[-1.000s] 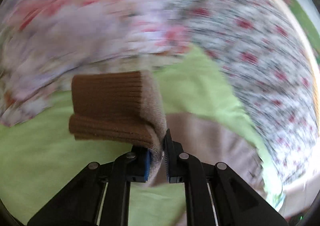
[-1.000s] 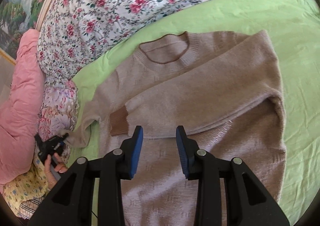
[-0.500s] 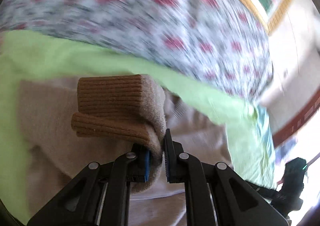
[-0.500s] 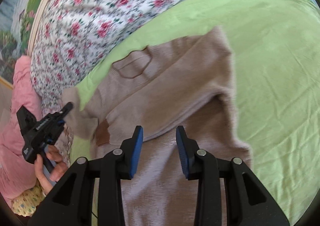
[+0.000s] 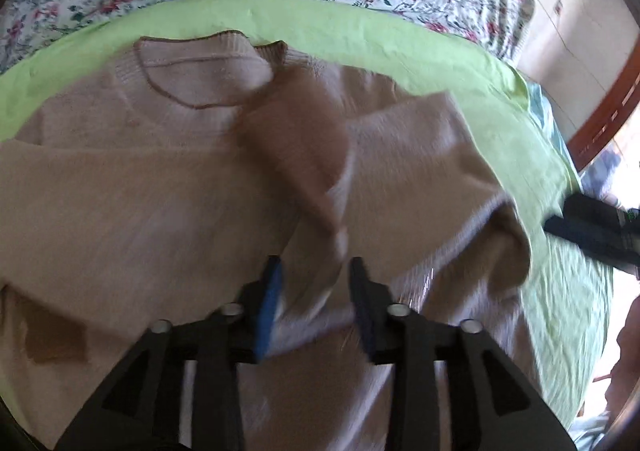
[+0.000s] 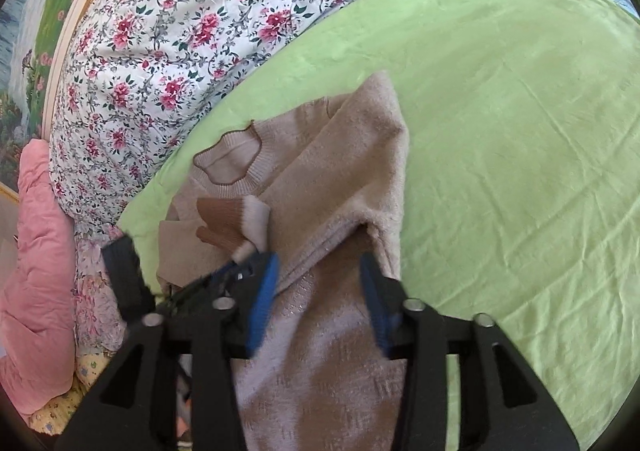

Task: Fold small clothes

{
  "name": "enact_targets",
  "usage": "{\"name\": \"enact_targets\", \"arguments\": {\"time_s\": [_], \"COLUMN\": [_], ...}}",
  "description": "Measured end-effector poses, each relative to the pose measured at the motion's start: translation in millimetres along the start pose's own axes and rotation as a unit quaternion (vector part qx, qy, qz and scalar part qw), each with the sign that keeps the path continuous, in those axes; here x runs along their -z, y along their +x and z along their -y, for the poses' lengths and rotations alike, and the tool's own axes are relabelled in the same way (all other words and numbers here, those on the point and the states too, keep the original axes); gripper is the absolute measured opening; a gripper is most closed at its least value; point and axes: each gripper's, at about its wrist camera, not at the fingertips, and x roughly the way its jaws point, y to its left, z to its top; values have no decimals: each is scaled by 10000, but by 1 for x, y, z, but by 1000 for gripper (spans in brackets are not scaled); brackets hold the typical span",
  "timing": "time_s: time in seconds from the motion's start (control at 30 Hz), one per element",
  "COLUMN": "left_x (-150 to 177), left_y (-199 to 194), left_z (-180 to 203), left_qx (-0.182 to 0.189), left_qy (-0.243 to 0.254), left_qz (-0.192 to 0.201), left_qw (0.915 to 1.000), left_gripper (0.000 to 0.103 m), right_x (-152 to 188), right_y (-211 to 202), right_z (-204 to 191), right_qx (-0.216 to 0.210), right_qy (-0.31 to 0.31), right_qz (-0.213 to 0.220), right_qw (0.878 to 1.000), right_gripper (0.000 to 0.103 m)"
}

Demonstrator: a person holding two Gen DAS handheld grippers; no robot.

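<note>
A beige knit sweater (image 5: 140,191) lies front up on the green sheet (image 6: 500,131), one sleeve folded across its chest. My left gripper (image 5: 316,283) hovers over the chest with its jaws opening. The other sleeve's brown cuff (image 5: 296,147) droops blurred ahead of it, and the sleeve's fabric runs loose between the pads. In the right wrist view the left gripper (image 6: 236,267) sits just under that cuff (image 6: 222,219). My right gripper (image 6: 318,283) hangs over the sweater (image 6: 332,179) near the armpit fold, jaws opening, pinching nothing.
A floral quilt (image 6: 180,31) borders the sheet at the back. A pink padded cover (image 6: 36,251) lies at the left beside a framed picture (image 6: 48,11). Bare green sheet spreads to the right of the sweater. The right gripper's black body (image 5: 588,227) shows at the left wrist view's right edge.
The left gripper carried the brown cuff across over the sweater's chest, then parted its jaws and the cuff slipped forward. The right gripper's jaws widened and it shifted over the sweater.
</note>
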Motion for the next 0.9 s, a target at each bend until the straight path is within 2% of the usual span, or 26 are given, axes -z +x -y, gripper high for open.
{"name": "enact_targets", "arguments": {"time_s": [0.1,0.2,0.27,0.3,0.33,0.37,0.4,0.5,0.6,0.67,0.73,0.8,0.83,0.9], "left_x": [23,38,48,52,55,58,60,61,58,54,49,49,49,54], "left_y": [-26,-51,-66,-72,-77,-80,-82,-80,-68,-65,-63,-67,-68,-75], "left_z": [-22,-58,-93,-116,-135,-156,-173,-201,-210,-211,-216,-234,-239,-247], "left_qx": [-169,-660,-1221,-1609,-1802,-2002,-2116,-2303,-2246,-2317,-2417,-2205,-2141,-2067], "left_qy": [-5,-270,-576,-808,-984,-1222,-1393,-1596,-1532,-1461,-1623,-2061,-2171,-2322], "left_qz": [7,12,59,70,67,34,13,23,-52,-25,25,122,151,212], "left_qw": [9999,9975,9908,9836,9787,9721,9674,9599,9623,9618,9567,9533,9523,9502], "left_gripper": [44,50,52,52,52,52,52,52,52,54,55,56,56,56], "right_x": [0,2,4,5,5,5,5,4,-1,-5,-6,-3,-3,-6], "right_y": [10,29,42,47,54,61,69,72,78,94,113,118,121,125], "right_z": [-16,-39,-52,-56,-60,-61,-62,-52,-43,-38,-33,-34,-37,-45], "right_qx": [-50,-53,51,112,192,342,724,1084,1421,1669,1672,1546,1428,760], "right_qy": [-166,-433,-561,-589,-610,-619,-593,-344,-311,-338,-258,-241,-322,-328], "right_qz": [-42,-155,-192,-198,-187,-175,-189,23,116,-56,-387,-354,-424,-674], "right_qw": [9998,9989,9982,9980,9978,9973,9954,9935,9893,9854,9848,9871,9883,9943], "right_gripper": [58,58,59,60,60,62,62,62,62,62,62,63,61,7]}}
